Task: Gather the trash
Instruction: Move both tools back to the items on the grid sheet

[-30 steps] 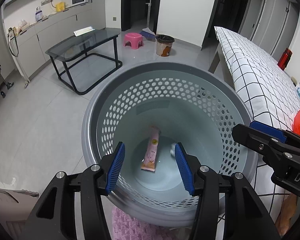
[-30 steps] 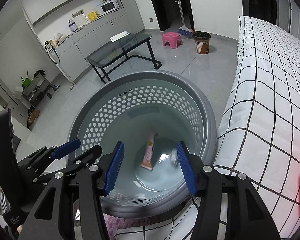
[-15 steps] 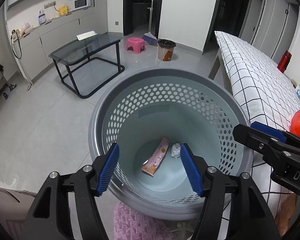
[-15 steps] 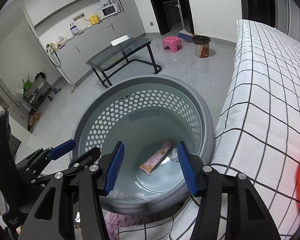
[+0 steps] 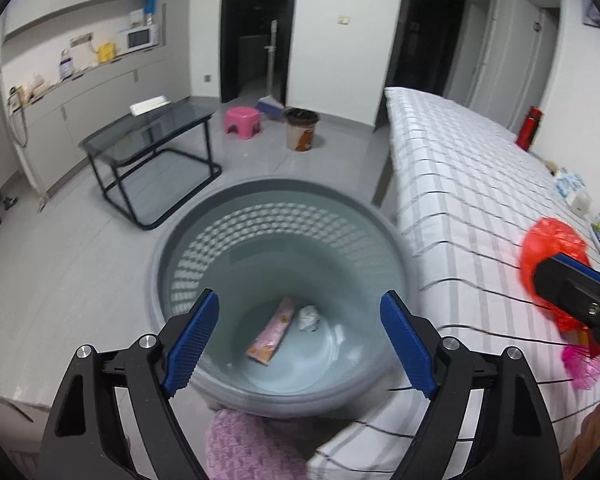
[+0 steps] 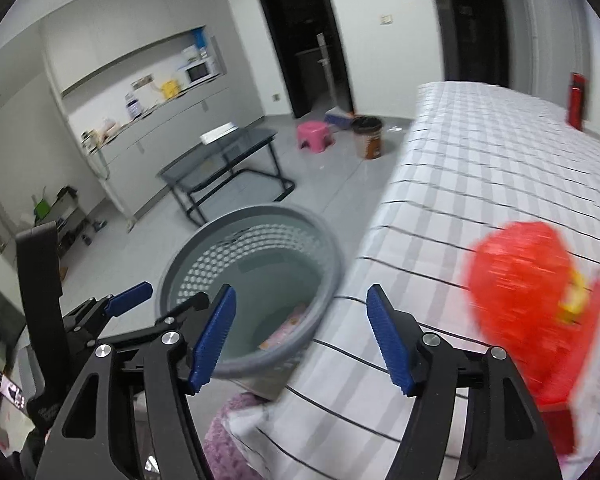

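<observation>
1. The left gripper (image 5: pixel 300 344) is held released, its blue pads spread wide with nothing between them, above the grey perforated basket (image 5: pixel 180 240).
2. Inside the basket, directly ahead of the left gripper and framed by its jaws, a pink wrapper (image 5: pixel 274 332) is seen lying flat on the bottom, with a crumpled white paper ball (image 5: pixel 308 319) just beside it on the right.
3. The right gripper (image 6: pixel 300 340) is likewise held released and carries nothing; it is positioned over the edge of the bed (image 6: pixel 479 168), with the basket (image 6: pixel 188 256) ahead and to its left, where a strip of the pink wrapper (image 6: pixel 290 322) is visible past the rim.
4. A red plastic bag (image 6: pixel 519 292), blurred, is seen on the checked bed cover ahead and to the right of the right gripper, apart from its jaws; something yellow shows at the bag's right side, but what it is cannot be told.
5. In the left wrist view the same red plastic bag (image 5: pixel 551 248) is found far to the right of the left gripper, partly hidden behind the right gripper (image 5: pixel 579 300).
6. A pink fluffy cloth (image 5: pixel 252 448) is seen below the left gripper, touching the basket's near side.
7. Farther ahead on the floor, a glass worktop (image 5: pixel 148 136), a pink stool (image 5: pixel 244 118) and a brown waste bin (image 5: pixel 301 128) are visible.
</observation>
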`<act>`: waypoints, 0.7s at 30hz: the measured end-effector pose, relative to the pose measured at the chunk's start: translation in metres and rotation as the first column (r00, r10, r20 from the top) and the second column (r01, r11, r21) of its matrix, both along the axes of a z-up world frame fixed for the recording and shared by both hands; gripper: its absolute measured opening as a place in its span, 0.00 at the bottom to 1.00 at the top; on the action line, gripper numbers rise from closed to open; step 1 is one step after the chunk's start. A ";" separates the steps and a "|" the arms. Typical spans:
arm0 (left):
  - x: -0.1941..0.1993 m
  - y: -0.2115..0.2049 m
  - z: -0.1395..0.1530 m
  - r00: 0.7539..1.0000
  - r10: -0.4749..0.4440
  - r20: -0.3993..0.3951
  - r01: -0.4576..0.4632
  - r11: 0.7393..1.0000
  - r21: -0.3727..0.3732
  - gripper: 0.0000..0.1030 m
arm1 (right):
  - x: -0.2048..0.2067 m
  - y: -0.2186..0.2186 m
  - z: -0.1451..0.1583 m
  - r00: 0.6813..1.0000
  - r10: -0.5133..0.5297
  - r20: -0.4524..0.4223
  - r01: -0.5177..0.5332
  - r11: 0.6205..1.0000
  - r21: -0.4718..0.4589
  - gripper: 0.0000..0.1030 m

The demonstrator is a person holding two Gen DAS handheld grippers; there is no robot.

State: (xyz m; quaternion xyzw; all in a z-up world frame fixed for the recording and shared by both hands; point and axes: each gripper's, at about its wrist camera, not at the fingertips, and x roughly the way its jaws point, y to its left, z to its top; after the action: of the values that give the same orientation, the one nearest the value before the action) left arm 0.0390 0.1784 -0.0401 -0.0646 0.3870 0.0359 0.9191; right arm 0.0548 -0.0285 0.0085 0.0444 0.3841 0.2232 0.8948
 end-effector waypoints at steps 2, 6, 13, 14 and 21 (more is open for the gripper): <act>0.000 -0.015 0.004 0.999 -0.032 0.010 0.032 0.999 -0.006 0.80 | -0.010 -0.027 0.006 0.999 -0.051 0.017 0.051 0.999 -0.008 0.64; 0.001 -0.058 0.013 0.993 -0.118 0.030 0.119 0.992 -0.030 0.81 | -0.031 -0.083 0.015 0.985 -0.168 0.041 0.169 0.985 -0.024 0.64; 0.005 -0.131 0.019 0.962 -0.270 0.040 0.272 0.962 -0.041 0.82 | -0.063 -0.176 0.009 0.923 -0.382 0.054 0.384 0.921 -0.057 0.66; 0.006 -0.139 0.020 0.958 -0.285 0.040 0.287 0.957 -0.039 0.82 | -0.067 -0.191 0.006 0.909 -0.413 0.051 0.415 0.908 -0.059 0.66; 0.010 -0.182 0.017 0.936 -0.350 0.032 0.351 0.936 -0.025 0.82 | -0.077 -0.259 -0.024 0.837 -0.548 0.000 0.547 0.835 -0.067 0.66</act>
State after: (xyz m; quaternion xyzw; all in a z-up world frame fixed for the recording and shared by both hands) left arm 0.0490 -0.0036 -0.0231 -0.0090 0.3803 -0.1353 0.9149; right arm -0.0225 -0.2871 -0.0153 0.1258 0.3708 -0.0545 0.9185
